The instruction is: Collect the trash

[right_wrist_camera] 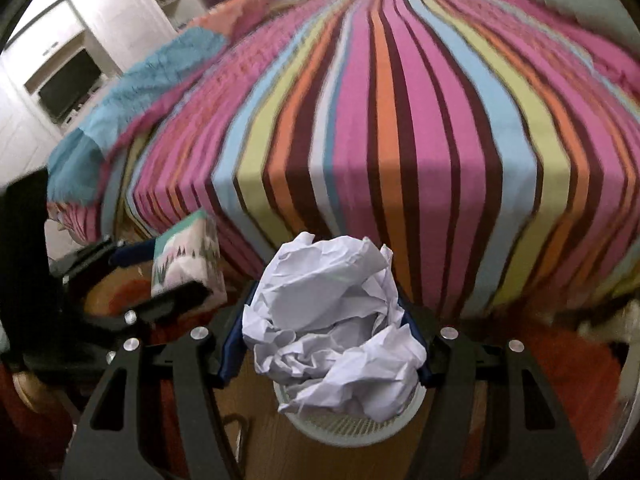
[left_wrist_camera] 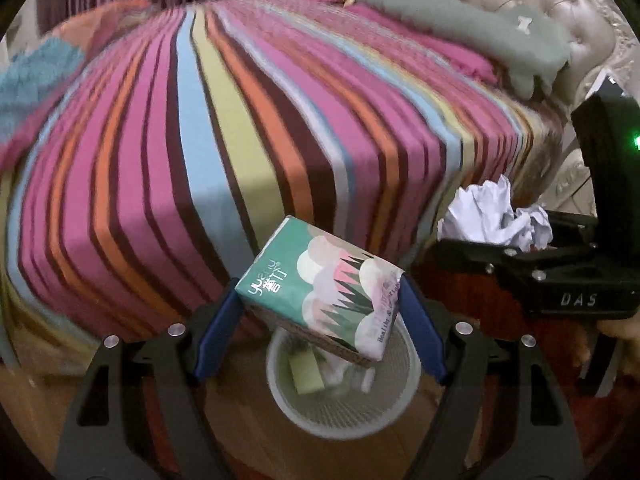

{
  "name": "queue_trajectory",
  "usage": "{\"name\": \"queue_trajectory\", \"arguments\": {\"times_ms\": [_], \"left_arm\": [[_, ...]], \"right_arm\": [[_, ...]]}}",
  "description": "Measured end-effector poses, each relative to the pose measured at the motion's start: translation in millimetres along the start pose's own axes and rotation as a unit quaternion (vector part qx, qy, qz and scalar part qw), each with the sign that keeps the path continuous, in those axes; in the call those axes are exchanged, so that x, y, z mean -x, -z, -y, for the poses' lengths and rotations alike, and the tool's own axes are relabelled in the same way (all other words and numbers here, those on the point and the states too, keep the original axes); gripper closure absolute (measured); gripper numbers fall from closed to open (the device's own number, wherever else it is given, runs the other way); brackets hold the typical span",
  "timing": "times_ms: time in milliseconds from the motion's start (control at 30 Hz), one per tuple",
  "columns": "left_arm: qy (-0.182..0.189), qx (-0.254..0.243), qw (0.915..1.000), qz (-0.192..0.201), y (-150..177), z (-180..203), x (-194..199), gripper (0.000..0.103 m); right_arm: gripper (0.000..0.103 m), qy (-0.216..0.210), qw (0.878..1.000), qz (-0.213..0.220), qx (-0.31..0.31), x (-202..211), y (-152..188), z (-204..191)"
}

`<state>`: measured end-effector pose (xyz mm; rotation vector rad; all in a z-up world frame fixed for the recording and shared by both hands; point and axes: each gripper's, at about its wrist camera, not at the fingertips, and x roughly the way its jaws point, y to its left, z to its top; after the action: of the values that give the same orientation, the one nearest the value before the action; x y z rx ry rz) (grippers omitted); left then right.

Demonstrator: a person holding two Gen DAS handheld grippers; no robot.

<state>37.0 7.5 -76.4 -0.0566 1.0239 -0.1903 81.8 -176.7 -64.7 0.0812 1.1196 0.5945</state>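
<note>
Rectangular green tissue pack with glossy printed wrapper [left_wrist_camera: 320,292] clamped tilted between blue fingers [left_wrist_camera: 218,338] of left gripper [left_wrist_camera: 320,324], held directly above round white mesh wastebasket [left_wrist_camera: 344,412]. Green block and crumpled scraps seen inside basket. Crumpled white paper ball [right_wrist_camera: 332,324], sharply creased, pinched between fingers of right gripper [right_wrist_camera: 326,344], held above same basket rim. Bed with striped multicolour cloth cover [left_wrist_camera: 224,128] just behind; grey plush pillow [left_wrist_camera: 472,36] against tufted headboard.
</note>
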Motion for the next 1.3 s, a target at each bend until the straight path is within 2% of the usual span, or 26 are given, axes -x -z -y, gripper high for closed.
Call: {"name": "queue_trajectory", "arguments": {"times_ms": [233, 400, 567, 700, 800, 833, 867, 900, 1000, 1167, 1300], "left_arm": [[0.004, 0.041, 0.9957, -0.083, 43.8, 10.1, -47.1, 0.028], [0.004, 0.065, 0.9850, -0.160, 57.0, 5.6, -86.4, 0.028], [0.009, 0.079, 0.9735, -0.215, 69.3, 4.0, -115.9, 0.028], [0.009, 0.083, 0.9672, -0.240, 75.2, 2.4, -128.2, 0.027], [0.003, 0.092, 0.9612, -0.260, 77.5, 0.4, -138.2, 0.025], [-0.001, 0.095, 0.9591, -0.267, 79.1, -1.4, -140.9, 0.023], [-0.008, 0.100, 0.9565, -0.274, 81.1, -3.3, -144.4, 0.021], [-0.010, 0.102, 0.9555, -0.277, 82.5, -3.4, -146.5, 0.019], [-0.014, 0.112, 0.9542, -0.277, 81.3, -6.0, -147.4, 0.016], [-0.017, 0.118, 0.9519, -0.282, 82.8, -8.5, -151.3, 0.013], [-0.020, 0.118, 0.9551, -0.271, 80.0, -8.0, -146.5, 0.013]], "right_arm": [[0.042, 0.004, 0.991, -0.108, -0.075, -57.5, 38.0, 15.9], [0.042, 0.018, 0.980, -0.165, -0.106, -90.1, 47.6, 25.4], [0.042, 0.022, 0.970, -0.208, -0.127, -114.9, 61.5, 36.6], [0.041, 0.012, 0.961, -0.230, -0.153, -125.8, 71.7, 43.3], [0.033, 0.018, 0.951, -0.250, -0.179, -133.6, 77.5, 48.2], [0.026, 0.020, 0.948, -0.254, -0.189, -135.3, 79.7, 50.6], [0.011, 0.022, 0.945, -0.259, -0.197, -137.0, 81.5, 52.5], [0.007, 0.024, 0.943, -0.264, -0.202, -137.5, 83.0, 53.9], [0.007, 0.020, 0.938, -0.274, -0.211, -137.7, 85.6, 57.5], [0.008, 0.025, 0.938, -0.274, -0.209, -135.8, 84.8, 58.5], [0.008, 0.027, 0.942, -0.263, -0.205, -132.5, 82.9, 55.0]]}}
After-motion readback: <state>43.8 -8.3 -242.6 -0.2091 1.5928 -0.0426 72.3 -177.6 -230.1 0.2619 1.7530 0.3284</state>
